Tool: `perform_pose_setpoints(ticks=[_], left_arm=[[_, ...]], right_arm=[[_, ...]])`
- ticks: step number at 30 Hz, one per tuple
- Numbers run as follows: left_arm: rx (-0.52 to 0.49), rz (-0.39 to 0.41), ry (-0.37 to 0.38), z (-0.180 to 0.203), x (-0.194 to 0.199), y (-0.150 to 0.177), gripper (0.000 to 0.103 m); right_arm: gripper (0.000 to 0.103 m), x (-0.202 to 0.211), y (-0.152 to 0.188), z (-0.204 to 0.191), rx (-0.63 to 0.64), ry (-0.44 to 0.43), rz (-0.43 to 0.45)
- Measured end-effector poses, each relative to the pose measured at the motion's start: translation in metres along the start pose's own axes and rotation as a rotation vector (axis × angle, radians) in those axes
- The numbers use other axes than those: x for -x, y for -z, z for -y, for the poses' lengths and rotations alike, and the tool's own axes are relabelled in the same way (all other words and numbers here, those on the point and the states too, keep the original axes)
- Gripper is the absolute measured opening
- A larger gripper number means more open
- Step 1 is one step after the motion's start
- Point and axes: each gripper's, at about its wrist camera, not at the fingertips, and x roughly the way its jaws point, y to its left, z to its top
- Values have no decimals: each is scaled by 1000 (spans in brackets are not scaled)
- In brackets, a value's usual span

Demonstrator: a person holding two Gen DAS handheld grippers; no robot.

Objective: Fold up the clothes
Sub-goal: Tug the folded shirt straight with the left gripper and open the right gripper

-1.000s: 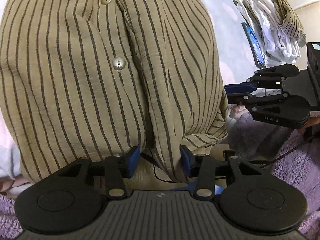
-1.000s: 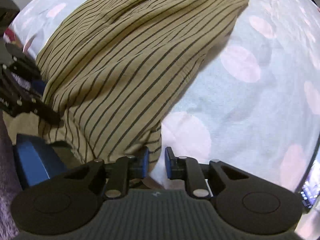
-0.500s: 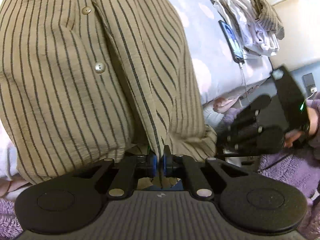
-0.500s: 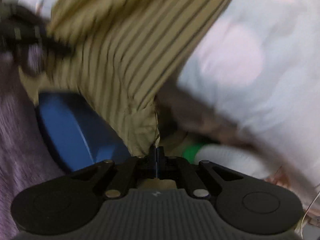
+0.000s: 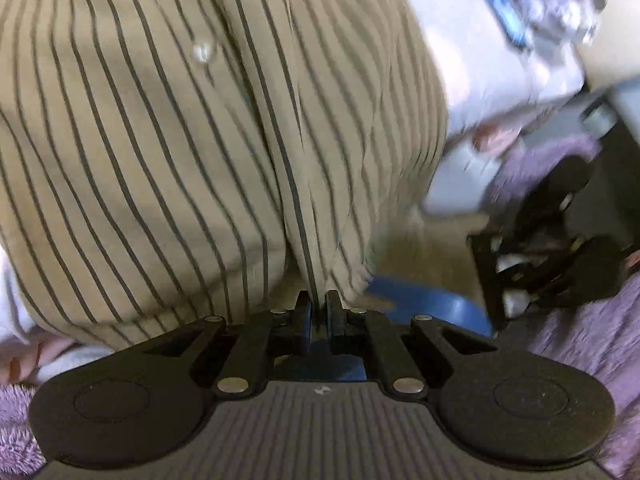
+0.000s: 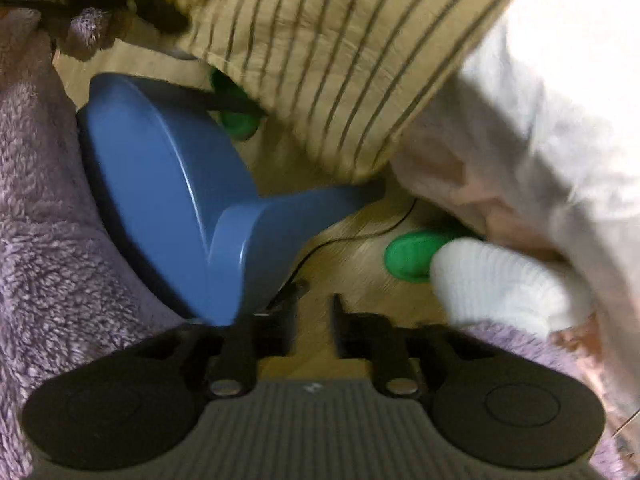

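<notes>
Striped shirt (image 5: 168, 152) hangs over the bed (image 5: 492, 56) edge, hem pinched in closed left tool (image 5: 318, 312); right tool (image 6: 316, 316) opening, nothing between jaws, w/ blue stool (image 6: 168, 184), green slipper (image 6: 408, 256), possibly white sock (image 6: 500, 284) below; no legible writing.

Pale wooden floor (image 6: 360, 256), blue plastic stool (image 6: 168, 184), perhaps a bed's spotted sheet (image 5: 480, 80).

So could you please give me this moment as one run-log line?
task: fold clothes | left gripper: shut on striped shirt hem | right gripper: opening, nothing between jaws | shirt hangs off bed edge
</notes>
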Motion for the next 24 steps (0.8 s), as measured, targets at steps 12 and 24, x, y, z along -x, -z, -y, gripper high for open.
perform_pose_setpoints(ticks=[12,24], left_arm=[[30,289,25,-3,70,10,4],[124,643,-205,-23,106,-42,4]], right_arm=[[34,74,-3,4,-3,224,372],[33,127,-65,4,-108,300,800]])
